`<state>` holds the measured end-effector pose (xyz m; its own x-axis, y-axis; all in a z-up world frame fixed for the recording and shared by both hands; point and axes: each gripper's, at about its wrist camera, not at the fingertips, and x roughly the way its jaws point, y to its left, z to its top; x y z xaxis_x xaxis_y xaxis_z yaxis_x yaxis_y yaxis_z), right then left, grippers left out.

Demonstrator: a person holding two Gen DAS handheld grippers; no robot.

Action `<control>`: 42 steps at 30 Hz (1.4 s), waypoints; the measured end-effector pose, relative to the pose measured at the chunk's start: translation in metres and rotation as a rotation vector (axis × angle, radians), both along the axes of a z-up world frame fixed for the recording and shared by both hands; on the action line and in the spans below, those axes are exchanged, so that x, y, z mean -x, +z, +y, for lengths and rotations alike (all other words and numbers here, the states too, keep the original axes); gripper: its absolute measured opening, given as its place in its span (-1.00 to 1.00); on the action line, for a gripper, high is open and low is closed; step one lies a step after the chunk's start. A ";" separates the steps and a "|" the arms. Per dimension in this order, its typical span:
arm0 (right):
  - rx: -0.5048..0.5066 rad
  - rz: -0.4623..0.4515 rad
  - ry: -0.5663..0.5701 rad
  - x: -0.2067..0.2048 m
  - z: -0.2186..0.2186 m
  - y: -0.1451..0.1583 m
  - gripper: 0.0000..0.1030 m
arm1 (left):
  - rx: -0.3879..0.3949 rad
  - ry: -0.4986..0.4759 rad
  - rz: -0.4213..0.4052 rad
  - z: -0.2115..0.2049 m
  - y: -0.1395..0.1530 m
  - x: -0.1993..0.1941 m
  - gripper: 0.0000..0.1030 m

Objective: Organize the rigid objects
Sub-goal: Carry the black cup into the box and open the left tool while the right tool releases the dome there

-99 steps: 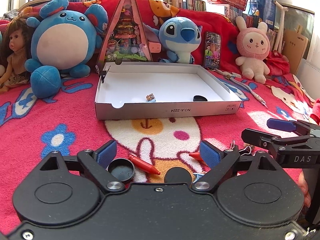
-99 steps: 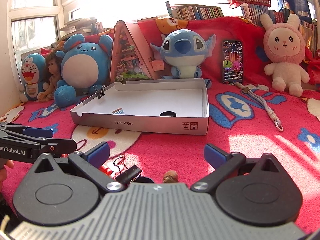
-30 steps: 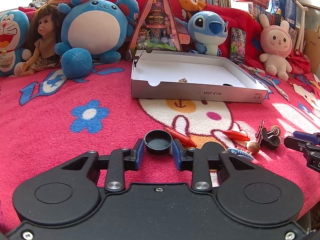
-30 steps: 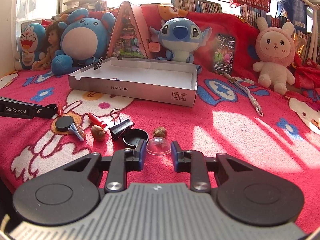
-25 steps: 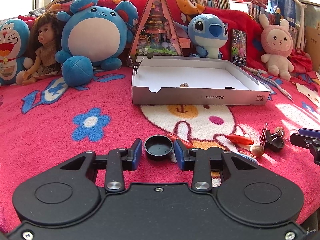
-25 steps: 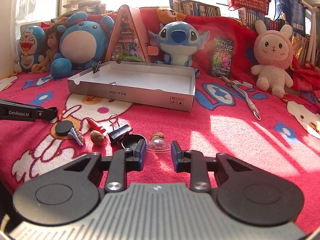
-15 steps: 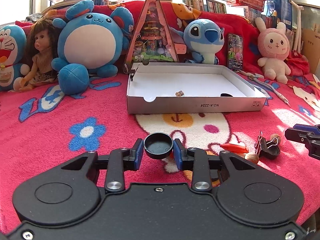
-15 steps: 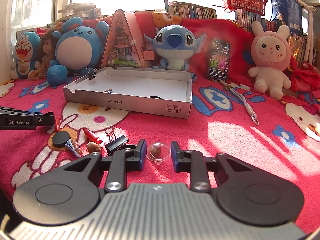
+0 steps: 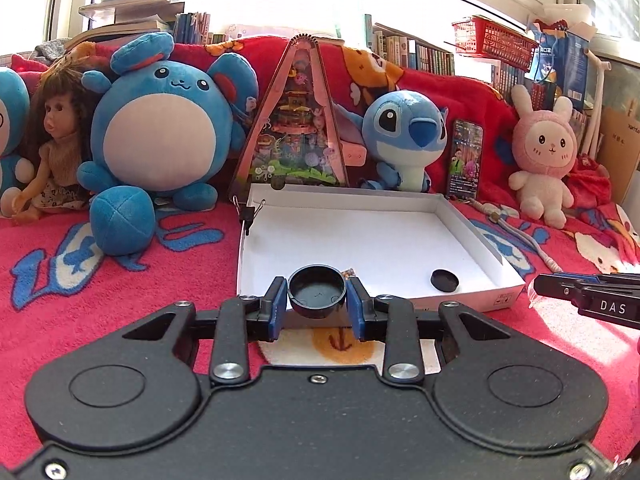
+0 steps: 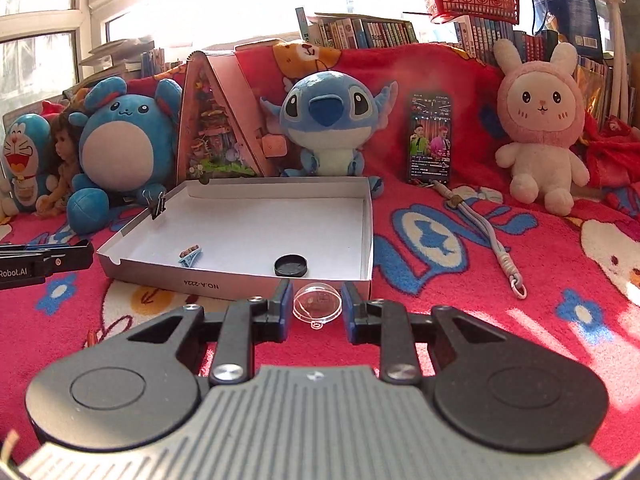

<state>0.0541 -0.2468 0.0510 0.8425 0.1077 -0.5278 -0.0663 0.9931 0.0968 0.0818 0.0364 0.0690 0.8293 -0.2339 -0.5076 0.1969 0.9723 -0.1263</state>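
Note:
My left gripper is shut on a black round cap and holds it raised at the near edge of the white cardboard box. My right gripper is shut on a clear plastic dome, raised in front of the box's near wall. Inside the box lie another black cap, also seen in the right wrist view, and a small blue hair clip. A black binder clip grips the box's left rim.
Plush toys line the back: a round blue one, Stitch, a pink bunny, a doll. A triangular toy house, a phone and a lanyard lie on the red blanket.
Both grippers have risen off the blanket with their objects and moved forward to the box's near edge. The loose items on the blanket have dropped out of view.

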 end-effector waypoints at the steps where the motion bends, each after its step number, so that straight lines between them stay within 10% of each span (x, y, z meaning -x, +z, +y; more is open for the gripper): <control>1: -0.010 0.016 -0.004 -0.008 -0.002 0.002 -0.41 | 0.006 -0.001 0.008 -0.001 0.002 -0.007 -0.41; 9: -0.120 0.184 -0.027 -0.071 -0.015 0.001 -0.41 | 0.025 -0.001 0.117 -0.008 -0.002 -0.067 -0.41; 19: -0.019 0.268 -0.023 -0.111 0.005 -0.007 -0.57 | 0.012 0.012 0.237 -0.020 -0.031 -0.104 -0.41; 42: -0.080 0.470 -0.014 -0.135 0.003 -0.027 -0.76 | 0.004 0.001 0.269 -0.026 -0.047 -0.112 -0.41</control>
<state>0.1890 -0.2440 0.0238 0.5158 0.1541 -0.8428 0.0164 0.9817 0.1896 0.1943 0.0103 0.0219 0.6650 -0.2357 -0.7087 0.1549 0.9718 -0.1778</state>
